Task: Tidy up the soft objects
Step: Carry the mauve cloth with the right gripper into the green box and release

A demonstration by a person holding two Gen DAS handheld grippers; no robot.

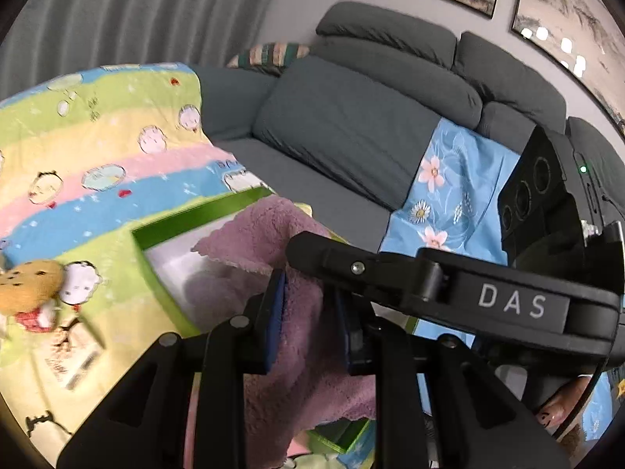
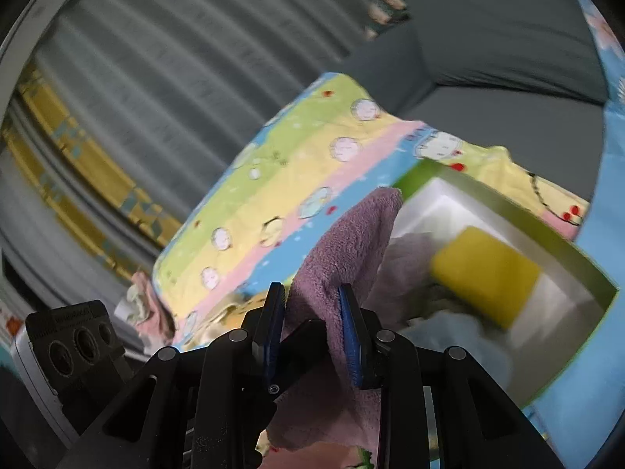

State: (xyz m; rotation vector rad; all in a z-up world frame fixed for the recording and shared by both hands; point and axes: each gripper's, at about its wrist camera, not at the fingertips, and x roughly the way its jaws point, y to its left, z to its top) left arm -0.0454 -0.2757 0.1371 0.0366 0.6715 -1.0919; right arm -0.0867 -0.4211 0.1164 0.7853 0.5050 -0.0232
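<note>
- The left claw [image 1: 308, 312], at the bottom centre of the left wrist view, is clamped on the pink towel [image 1: 273, 242], which bunches between its blue pads and spills down past them.
- The right claw [image 2: 312, 324], at the bottom centre of the right wrist view, is also clamped on the pink towel [image 2: 351, 234]; the cloth rises as a fold above its fingers.
- In the left wrist view the right claw's black body crosses the lower right of the frame, just beside the left one.
- The towel hangs over the near edge of a green box [image 1: 175, 226] with a white inside, at the centre of the frame.
- In the right wrist view the green box [image 2: 547, 230] sits at the right, holding a yellow sponge [image 2: 484, 273] and some pale cloth, blurred.
- The box rests on a striped cartoon blanket [image 1: 97, 148], which fills the left of the frame.
- A brown plush toy [image 1: 27, 289] lies on the blanket at the left edge.
- A grey sofa [image 1: 351, 125] fills the upper middle, with a blue flowered cloth [image 1: 449, 195] draped on it at the right.
</note>
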